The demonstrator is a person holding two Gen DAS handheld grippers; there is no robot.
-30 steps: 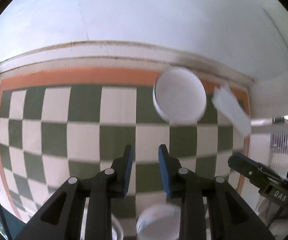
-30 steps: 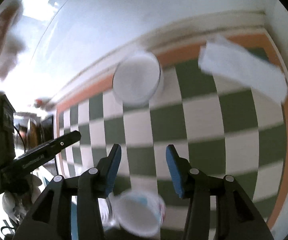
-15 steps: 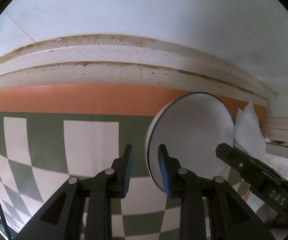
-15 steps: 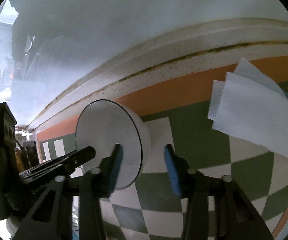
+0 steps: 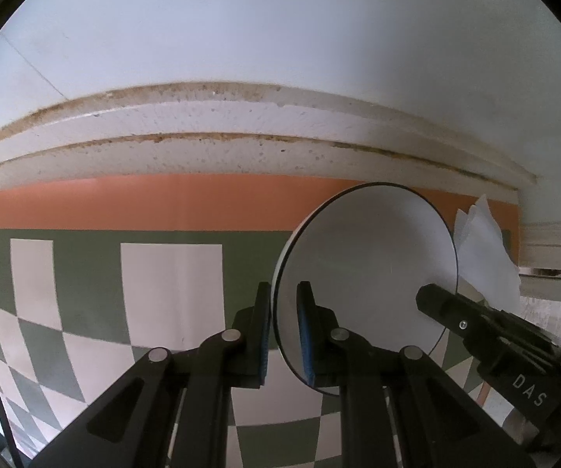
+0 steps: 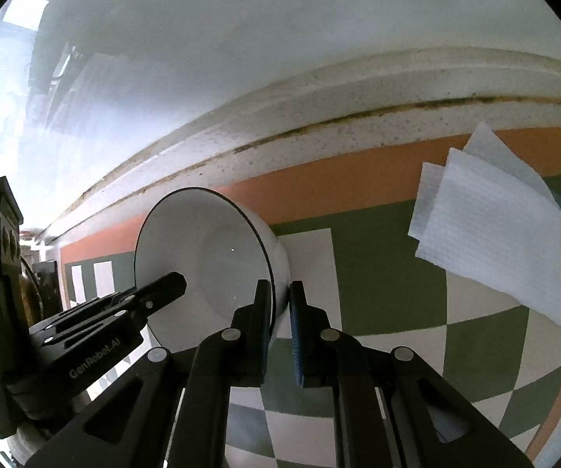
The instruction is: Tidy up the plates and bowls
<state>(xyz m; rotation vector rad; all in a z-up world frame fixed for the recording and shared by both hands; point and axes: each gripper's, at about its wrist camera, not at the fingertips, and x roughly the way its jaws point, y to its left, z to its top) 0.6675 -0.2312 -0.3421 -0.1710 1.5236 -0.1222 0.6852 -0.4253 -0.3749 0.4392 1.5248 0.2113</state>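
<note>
Both grippers pinch the white, black-rimmed ceramic bowl [image 6: 218,265]: left gripper [image 5: 283,327] at nine o'clock, right gripper [image 6: 279,319] at three. Best lifted level, together.

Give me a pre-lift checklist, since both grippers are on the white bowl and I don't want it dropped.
1. Left gripper straddles the bowl rim, one finger on each side: ok.
2. Right gripper straddles the opposite rim of the bowl: ok.
3. Pads fully clamped on the rim on both sides: cannot tell; small gaps seem to remain.
4. Bowl interior free of contents: ok, it looks bare.
5. Paper towel apart from the bowl: ok, it lies to the right on the checkered cloth.
6. Bowl level: not ok, in both views it appears tipped on its side.
</note>
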